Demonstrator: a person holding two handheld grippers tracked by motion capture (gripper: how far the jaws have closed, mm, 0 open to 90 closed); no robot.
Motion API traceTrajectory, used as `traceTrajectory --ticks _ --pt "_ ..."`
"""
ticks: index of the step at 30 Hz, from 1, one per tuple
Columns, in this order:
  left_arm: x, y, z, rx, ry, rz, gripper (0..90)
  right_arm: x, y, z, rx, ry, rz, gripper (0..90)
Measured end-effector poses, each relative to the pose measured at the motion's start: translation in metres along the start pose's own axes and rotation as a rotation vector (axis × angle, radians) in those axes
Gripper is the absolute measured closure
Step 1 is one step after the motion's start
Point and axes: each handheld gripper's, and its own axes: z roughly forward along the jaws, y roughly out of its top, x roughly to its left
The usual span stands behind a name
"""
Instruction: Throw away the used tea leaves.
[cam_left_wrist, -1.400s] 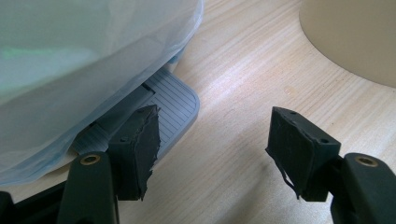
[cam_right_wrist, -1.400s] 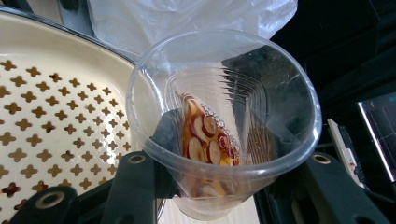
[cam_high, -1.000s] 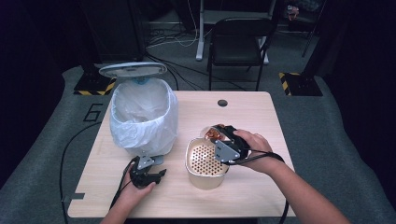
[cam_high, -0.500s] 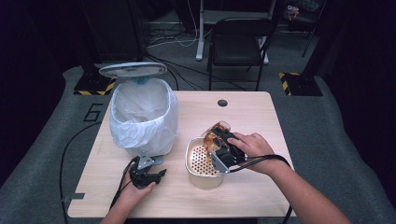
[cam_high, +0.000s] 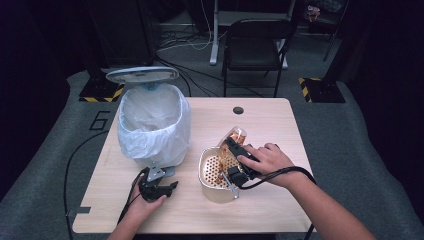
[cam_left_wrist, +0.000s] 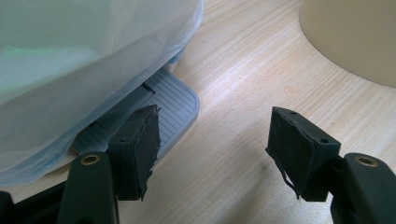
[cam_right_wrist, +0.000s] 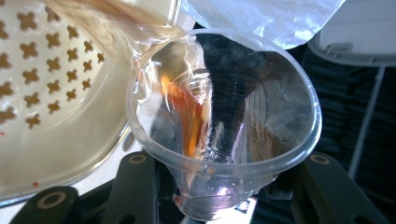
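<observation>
Cup tipped over the strainer basket

We hold the right hand-held gripper (cam_high: 231, 150) clamped on a clear plastic cup (cam_high: 236, 136), its two black jaws pressed against the cup's sides near the base. The cup is tilted, its mouth leaning over the rim of the cream strainer basket (cam_high: 206, 172) that sits near the middle of the table (cam_high: 280, 120). In the right gripper view the cup (cam_right_wrist: 224, 126) faces us mouth-on, with crumpled clear film and an orange-brown liquid inside it, and the basket's perforated floor (cam_right_wrist: 51, 60), dotted with cross-shaped holes, lies just beside the cup's rim. A stream of brownish liquid shows at the top of that view, over the basket.

Our left hand-held gripper (cam_high: 165, 186) rests low on the table at the foot of the pedal bin (cam_high: 152, 120), which is lined with a white bag and stands with its grey lid (cam_high: 142, 75) raised. In the left gripper view the jaws stand apart with nothing between them but bare tabletop; one fingertip (cam_left_wrist: 140, 140) lies on the grey ribbed pedal (cam_left_wrist: 175, 100), and the bag (cam_left_wrist: 79, 56) bulges over the pedal from above. The basket's cream wall (cam_left_wrist: 355, 37) is near, at that view's upper right corner.
</observation>
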Motion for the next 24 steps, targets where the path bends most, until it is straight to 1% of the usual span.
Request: traceTrajectory --ticks 1,2,3,4,5,6,7,8,9,10,11,15,16,17,18,19,20,21,22,23,24 --pt "-0.001 0.000 0.001 -0.012 0.000 -0.013 34.1 0.000 0.001 -0.001 0.003 -0.002 -0.025 56.6" --pt "0.001 0.000 0.000 0.003 0.005 0.020 34.1 0.001 0.001 -0.001 0.005 -0.014 -0.043 56.6" --pt "0.002 0.000 -0.001 0.008 0.004 0.028 34.1 0.002 0.002 -0.001 0.008 -0.033 -0.076 56.6" --pt "0.001 0.000 0.000 0.000 0.004 0.020 34.1 0.000 0.002 -0.002 0.015 -0.024 -0.120 56.6" --pt "0.001 0.001 -0.001 0.005 0.004 0.021 34.1 0.001 0.003 -0.002 0.017 -0.035 -0.140 56.6" --pt "0.002 0.000 -0.001 0.006 0.004 0.027 34.1 0.001 0.003 -0.002 0.015 -0.031 -0.146 56.6" --pt "0.002 0.000 -0.001 0.006 0.005 0.026 34.1 0.002 0.004 -0.002 0.013 -0.081 -0.198 56.6" --pt "0.002 0.000 -0.001 0.006 0.004 0.026 34.1 0.003 0.004 -0.002 0.011 -0.082 -0.225 56.6" --pt "0.002 0.000 -0.001 0.006 0.004 0.025 34.1 0.010 0.005 0.000 -0.020 -0.065 -0.152 56.6" --pt "0.002 0.000 -0.001 0.006 0.004 0.026 34.1 0.011 0.004 0.000 -0.016 -0.066 -0.169 56.6" --pt "0.002 0.000 -0.001 0.006 0.004 0.026 34.1 0.008 0.004 -0.002 0.010 -0.066 -0.242 56.6" --pt "0.002 0.000 -0.001 0.005 0.004 0.026 34.1 0.013 0.004 -0.004 0.015 -0.109 -0.279 56.6" --pt "0.002 0.000 -0.001 0.006 0.004 0.027 34.1 0.015 0.004 -0.004 0.018 -0.109 -0.304 56.6" --pt "0.002 0.001 -0.001 0.008 0.004 0.027 34.1 0.017 0.003 -0.004 0.017 -0.112 -0.306 56.6" --pt "0.002 0.001 -0.001 0.012 0.003 0.028 34.0 0.017 0.003 -0.004 0.018 -0.126 -0.313 56.6" --pt "0.002 0.001 -0.001 0.010 0.005 0.028 34.0 0.018 0.003 -0.004 0.019 -0.129 -0.306 56.6" --pt "0.001 0.001 -0.001 0.010 0.006 0.027 34.1 0.022 0.003 -0.004 0.026 -0.138 -0.247 56.6" --pt "0.001 0.001 -0.001 0.007 0.005 0.027 34.1 0.025 0.003 -0.003 0.023 -0.165 -0.200 56.6" --pt "0.001 0.001 -0.001 0.007 0.005 0.026 34.1 0.018 0.002 -0.004 0.021 -0.158 -0.314 56.6" --pt "0.002 0.001 -0.001 0.007 0.006 0.026 34.1 0.020 0.001 -0.005 0.029 -0.149 -0.287 56.6" --pt "0.001 0.001 -0.001 0.007 0.006 0.026 34.1 0.022 0.002 -0.005 0.035 -0.158 -0.238 56.6"
